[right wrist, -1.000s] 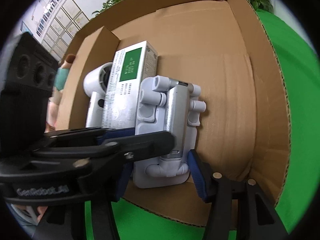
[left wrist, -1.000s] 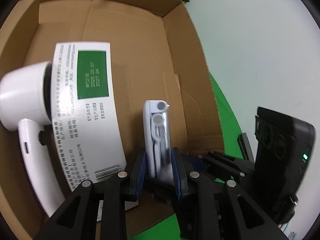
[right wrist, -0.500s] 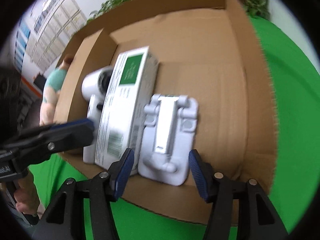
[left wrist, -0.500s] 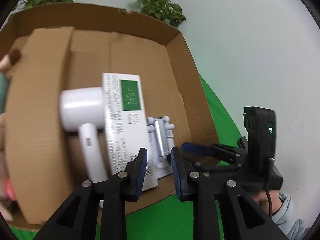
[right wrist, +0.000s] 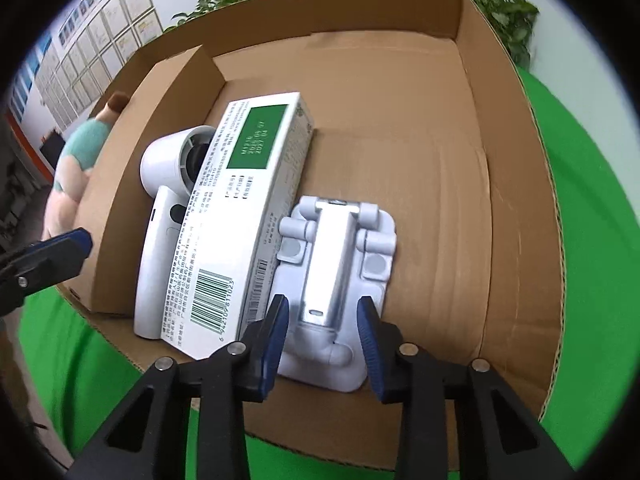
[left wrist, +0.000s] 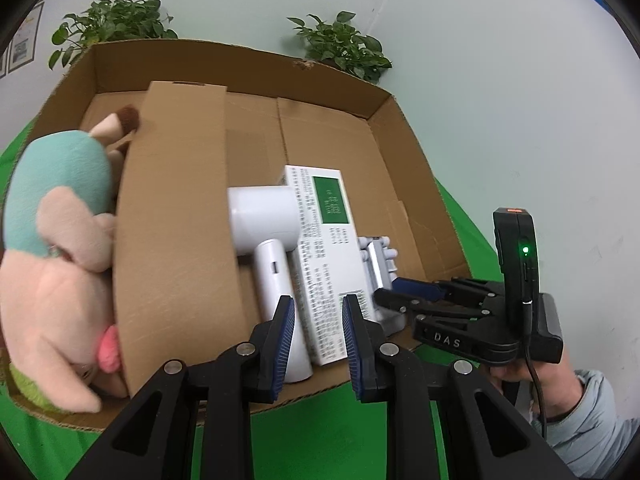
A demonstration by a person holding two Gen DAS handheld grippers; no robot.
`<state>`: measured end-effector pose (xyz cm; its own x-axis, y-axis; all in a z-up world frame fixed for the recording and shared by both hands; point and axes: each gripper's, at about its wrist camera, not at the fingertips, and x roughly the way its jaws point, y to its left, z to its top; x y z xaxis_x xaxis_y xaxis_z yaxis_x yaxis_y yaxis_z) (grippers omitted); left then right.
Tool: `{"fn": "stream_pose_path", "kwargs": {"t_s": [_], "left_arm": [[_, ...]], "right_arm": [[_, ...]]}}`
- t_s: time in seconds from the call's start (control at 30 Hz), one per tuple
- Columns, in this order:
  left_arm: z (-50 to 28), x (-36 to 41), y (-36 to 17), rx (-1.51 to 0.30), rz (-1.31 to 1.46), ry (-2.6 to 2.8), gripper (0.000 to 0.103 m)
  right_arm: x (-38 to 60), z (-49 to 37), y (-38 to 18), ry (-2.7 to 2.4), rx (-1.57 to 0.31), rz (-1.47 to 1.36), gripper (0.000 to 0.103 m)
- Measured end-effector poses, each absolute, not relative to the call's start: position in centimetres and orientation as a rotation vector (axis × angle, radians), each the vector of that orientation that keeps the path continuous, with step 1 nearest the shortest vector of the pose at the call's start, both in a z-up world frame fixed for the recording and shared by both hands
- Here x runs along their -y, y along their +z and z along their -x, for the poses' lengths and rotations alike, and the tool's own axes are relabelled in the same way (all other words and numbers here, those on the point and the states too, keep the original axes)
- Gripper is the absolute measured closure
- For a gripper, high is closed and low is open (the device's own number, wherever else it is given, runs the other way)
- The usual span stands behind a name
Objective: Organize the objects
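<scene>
A cardboard box (left wrist: 404,168) (right wrist: 516,216) lies on a green cloth. In it lie a white hair dryer (left wrist: 266,232) (right wrist: 164,216), a white carton with a green label (left wrist: 324,248) (right wrist: 240,216) and a white-grey plastic bracket (left wrist: 380,264) (right wrist: 340,276), side by side. My left gripper (left wrist: 318,344) is open and empty, above the box's near edge. My right gripper (right wrist: 324,336) is open over the bracket's near end, not gripping it; it also shows in the left wrist view (left wrist: 400,292).
A cardboard divider (left wrist: 176,240) (right wrist: 136,160) splits the box. A pink and teal plush toy (left wrist: 56,256) (right wrist: 76,160) fills the left compartment. The box floor right of the bracket is bare. Potted plants (left wrist: 340,44) stand behind the box.
My left gripper let go of the bracket and pulled back and up out of the box. The bracket now lies flat beside the carton. My right gripper has closed in over the bracket's near end.
</scene>
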<state>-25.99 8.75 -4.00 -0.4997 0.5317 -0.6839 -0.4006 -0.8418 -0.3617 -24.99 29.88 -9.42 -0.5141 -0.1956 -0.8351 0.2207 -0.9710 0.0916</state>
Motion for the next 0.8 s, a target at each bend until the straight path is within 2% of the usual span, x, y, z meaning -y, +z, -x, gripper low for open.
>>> {"fn": "stream_pose_path", "kwargs": {"t_s": [0.07,0.27,0.4,0.43,0.5,0.53,0.57,0.8], "left_arm": [[25.8,-8.2,-4.1,0.220,1.134,2.327,0.082],[25.1,-6.7,-4.1,0.208,1.110,2.359,0.081],[24.9,-5.7,-3.9,0.222,1.089,2.380,0.078],[24.9,-5.5,-3.9,0.225,1.087,2.385,0.078],[24.8,-5.2,-3.9,0.231,1.081,2.394,0.078],[24.8,-5.0,-3.9,0.234,1.082,2.396,0.078],[24.8,-5.0,-4.0,0.237,1.082,2.397,0.078],[24.3,-4.3,-4.1,0.237,1.089,2.407,0.078]], "right_arm": [[-29.7,24.9,-9.5,-2.536,-0.070,-1.388,0.080],[-30.0,24.8,-9.6,-2.514,-0.145,-1.381,0.081],[-30.4,24.7,-9.4,-2.531,-0.091,-1.402,0.080],[-30.5,24.5,-9.2,-2.543,-0.042,-1.401,0.077],[-30.3,24.0,-8.5,-2.557,0.040,-1.360,0.057],[-29.9,23.5,-7.9,-2.575,0.070,-1.316,0.037],[-29.5,23.1,-7.6,-2.583,0.077,-1.283,0.024],[-24.7,23.5,-8.9,-2.561,-0.022,-1.328,0.025]]}}
